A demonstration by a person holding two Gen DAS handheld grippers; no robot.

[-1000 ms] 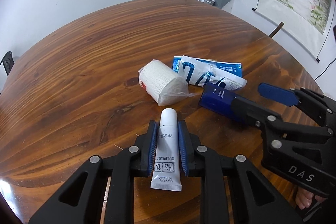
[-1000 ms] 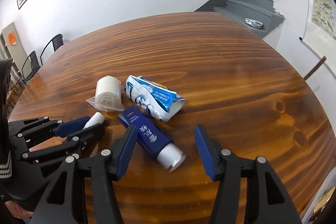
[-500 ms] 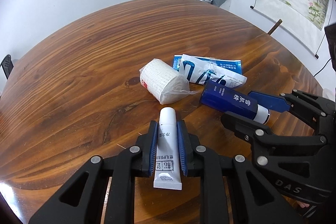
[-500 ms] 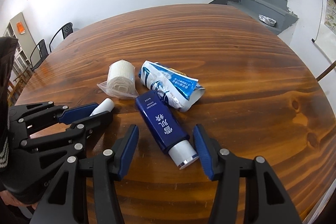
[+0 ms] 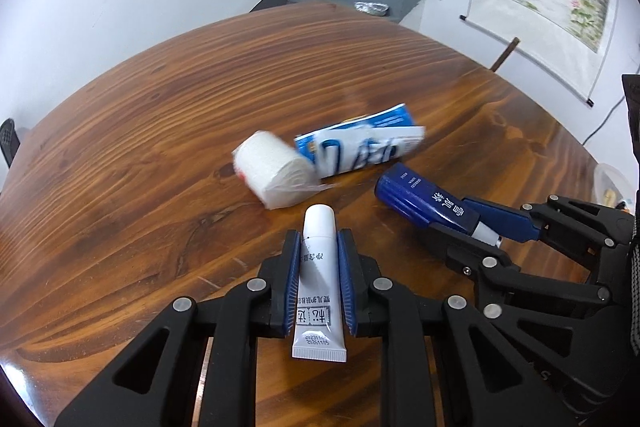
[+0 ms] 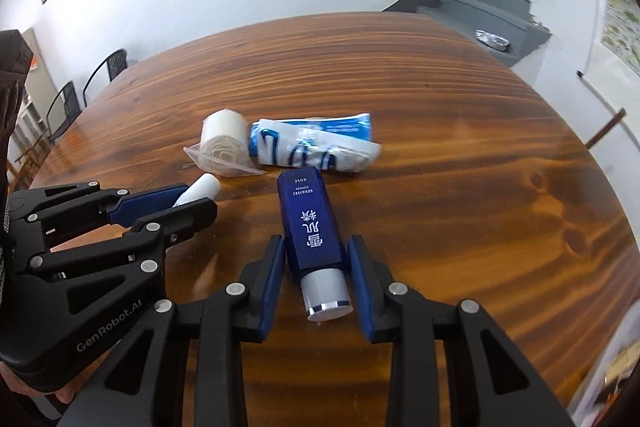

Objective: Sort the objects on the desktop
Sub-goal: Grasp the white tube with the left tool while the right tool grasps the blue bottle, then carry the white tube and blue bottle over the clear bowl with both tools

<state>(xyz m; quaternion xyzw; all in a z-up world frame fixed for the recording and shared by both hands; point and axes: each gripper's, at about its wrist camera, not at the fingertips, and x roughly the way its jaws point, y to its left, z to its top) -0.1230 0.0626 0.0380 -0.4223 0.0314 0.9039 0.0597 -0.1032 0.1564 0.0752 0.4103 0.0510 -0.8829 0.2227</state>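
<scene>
Left gripper [image 5: 319,279]: clamped on white tube [image 5: 318,283]. Right gripper [image 6: 317,269]: jaws closing around blue bottle [image 6: 310,223], pads about touching its sides. Gauze roll [image 6: 224,141] and blue-white packet [image 6: 316,145]: loose mid-table [image 6: 440,107], touching. Sorting barely begun; nothing set apart yet.

A white tube [image 5: 319,277] is clamped between the pads of the left gripper [image 5: 319,253] above the wooden table [image 5: 160,131]. Toward the table's right edge, a blue bottle [image 5: 426,203] is enclosed by the closing right gripper [image 5: 476,227]
</scene>
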